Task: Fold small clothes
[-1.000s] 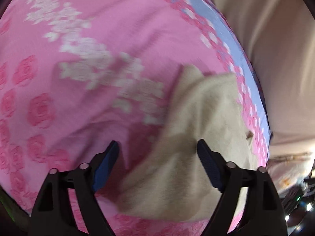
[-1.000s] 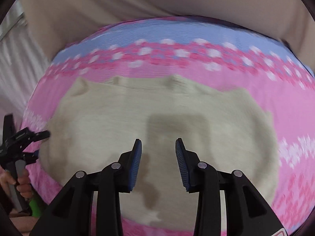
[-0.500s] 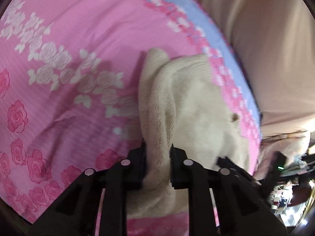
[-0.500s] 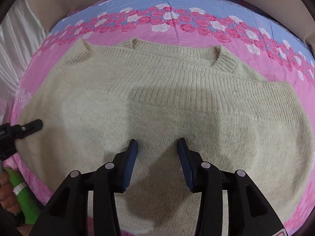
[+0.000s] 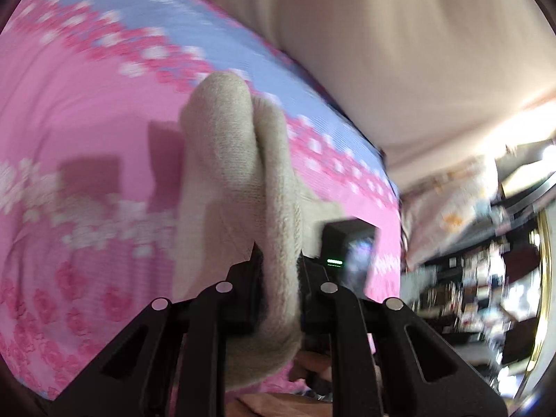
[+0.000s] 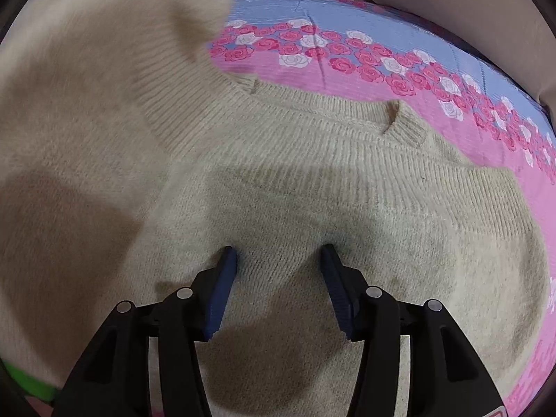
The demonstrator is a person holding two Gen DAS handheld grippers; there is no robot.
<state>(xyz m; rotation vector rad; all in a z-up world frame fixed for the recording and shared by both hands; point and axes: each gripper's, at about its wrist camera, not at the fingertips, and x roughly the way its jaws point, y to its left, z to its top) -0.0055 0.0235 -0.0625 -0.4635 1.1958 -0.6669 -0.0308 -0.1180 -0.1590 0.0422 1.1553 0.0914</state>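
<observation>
Cream knitwear is lying across a pink rose-print bedsheet (image 6: 399, 69) as two hand-held grippers are working on it.

The left hand-held gripper (image 5: 278, 264) is clamping a bunched fold of the cream sweater (image 6: 330, 180), the fabric rising from between its pads toward 12 o'clock in the left wrist view and hanging clear of the sheet. In the right wrist view, the right hand-held gripper (image 6: 278, 260) is pointing steeply down over the sweater's chest, its jaws opening, with flat knit below them and nothing pinched; the ribbed neckline is sitting toward 12 o'clock, a lifted, blurred flap of the sweater is filling the view from 9 to 11 o'clock, and the sheet's blue border is running from 12 to 2 o'clock.
</observation>
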